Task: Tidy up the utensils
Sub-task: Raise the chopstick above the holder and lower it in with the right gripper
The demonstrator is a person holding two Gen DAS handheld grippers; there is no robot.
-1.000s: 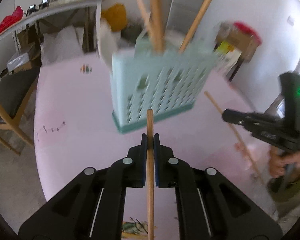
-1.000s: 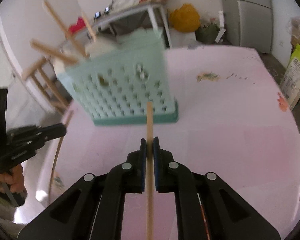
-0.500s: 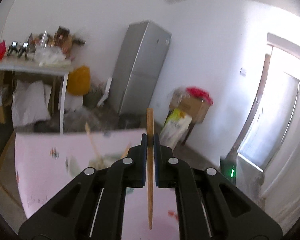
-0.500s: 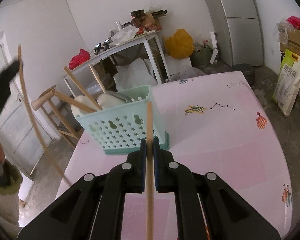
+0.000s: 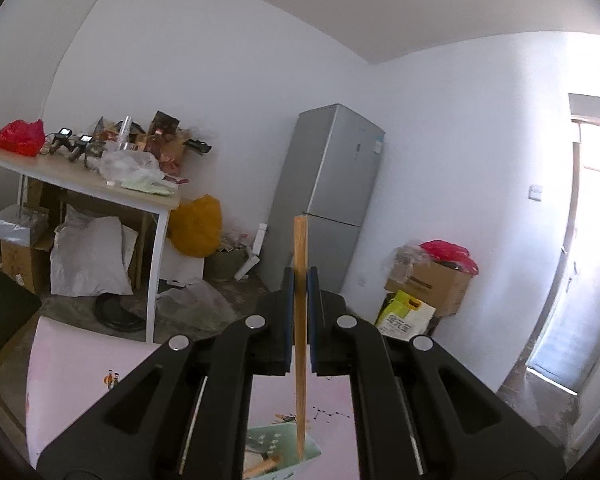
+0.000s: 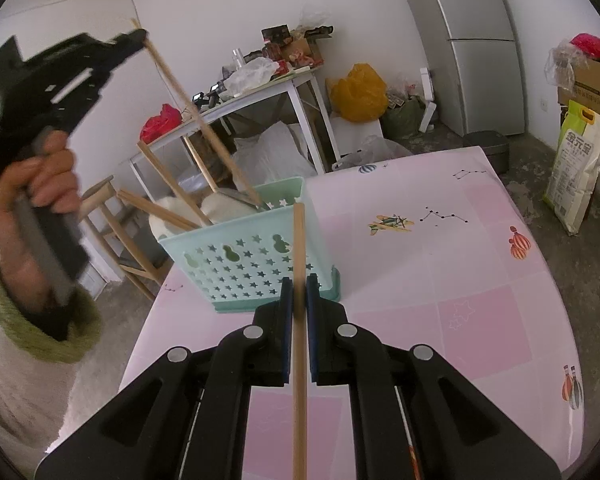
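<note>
Mint-green star-patterned basket (image 6: 252, 256) on a pink checked tablecloth (image 6: 460, 280); black claws.

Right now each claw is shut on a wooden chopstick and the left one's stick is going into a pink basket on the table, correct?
Not quite: the basket is mint green, not pink; the pink is the table under it, as the right wrist view shows. The rest holds: the left claw grips a chopstick whose lower end reaches into the basket, and the right claw is shut on its own chopstick.

Background: grey fridge (image 5: 332, 196) against white wall, cluttered white side table (image 5: 100, 186) with red bag (image 5: 20, 138), yellow bag (image 5: 196, 226) on floor, cardboard box (image 5: 432, 284), rice sack (image 6: 578, 168), wooden stool (image 6: 100, 216).
</note>
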